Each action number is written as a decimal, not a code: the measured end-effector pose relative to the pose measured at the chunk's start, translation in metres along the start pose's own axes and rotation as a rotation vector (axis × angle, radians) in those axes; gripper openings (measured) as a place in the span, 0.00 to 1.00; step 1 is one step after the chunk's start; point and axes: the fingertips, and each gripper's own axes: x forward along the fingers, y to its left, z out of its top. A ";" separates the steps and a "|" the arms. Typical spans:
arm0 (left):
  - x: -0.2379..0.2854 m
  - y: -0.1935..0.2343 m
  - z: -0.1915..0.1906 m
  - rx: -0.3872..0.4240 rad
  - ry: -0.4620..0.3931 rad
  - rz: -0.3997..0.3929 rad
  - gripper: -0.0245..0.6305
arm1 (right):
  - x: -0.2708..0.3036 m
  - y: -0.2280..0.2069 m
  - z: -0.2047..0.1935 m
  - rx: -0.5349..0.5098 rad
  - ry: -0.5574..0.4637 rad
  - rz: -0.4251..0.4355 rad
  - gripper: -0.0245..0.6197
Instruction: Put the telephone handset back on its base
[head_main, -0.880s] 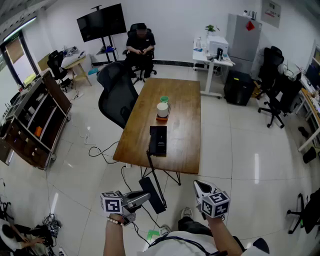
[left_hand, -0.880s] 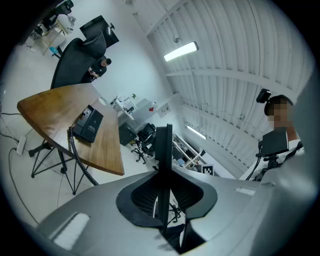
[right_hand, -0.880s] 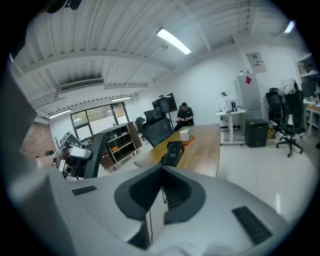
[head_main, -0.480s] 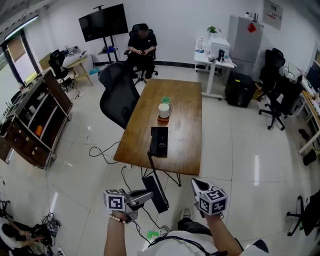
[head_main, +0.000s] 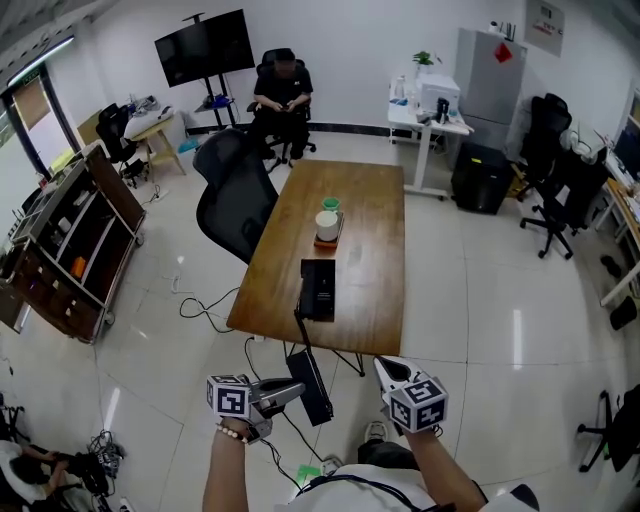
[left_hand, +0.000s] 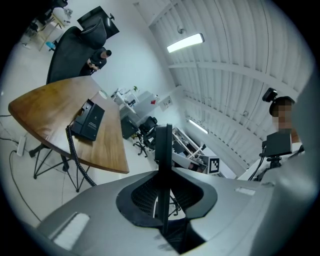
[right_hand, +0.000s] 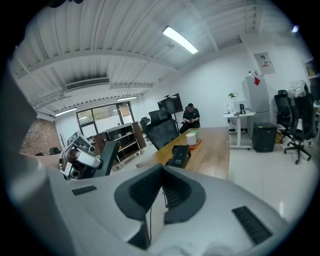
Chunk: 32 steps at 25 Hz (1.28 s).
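Note:
The black telephone base (head_main: 318, 289) lies at the near end of the wooden table (head_main: 375, 250), and its coiled cord (head_main: 301, 338) hangs over the table edge down to the black handset (head_main: 318, 405). My left gripper (head_main: 298, 388) is shut on the handset in the air, in front of and below the table edge. In the left gripper view the handset (left_hand: 163, 150) stands edge-on between the jaws, with the base (left_hand: 89, 121) far off to the left. My right gripper (head_main: 386, 369) hovers to the right of the handset, shut and holding nothing. The right gripper view shows the base (right_hand: 178, 155) ahead.
A white cup (head_main: 326, 221) on an orange tray stands mid-table beyond the base. A black office chair (head_main: 232, 195) stands at the table's left side. A person (head_main: 283, 95) sits beyond the far end. A low shelf unit (head_main: 70, 250) stands to the left, and cables lie on the floor under the table.
Both grippers have edged slightly forward toward the table, the right one drifting a little left. The handset stays in the left gripper's grip.

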 end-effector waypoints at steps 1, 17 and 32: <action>0.000 0.004 0.004 0.003 0.004 0.007 0.15 | 0.002 -0.001 0.000 0.002 0.000 0.007 0.04; -0.015 0.081 0.096 0.016 0.051 0.154 0.15 | 0.040 -0.049 0.034 -0.034 0.018 0.124 0.05; 0.048 0.200 0.153 -0.016 0.260 0.015 0.15 | 0.167 -0.055 0.054 0.027 0.093 0.012 0.05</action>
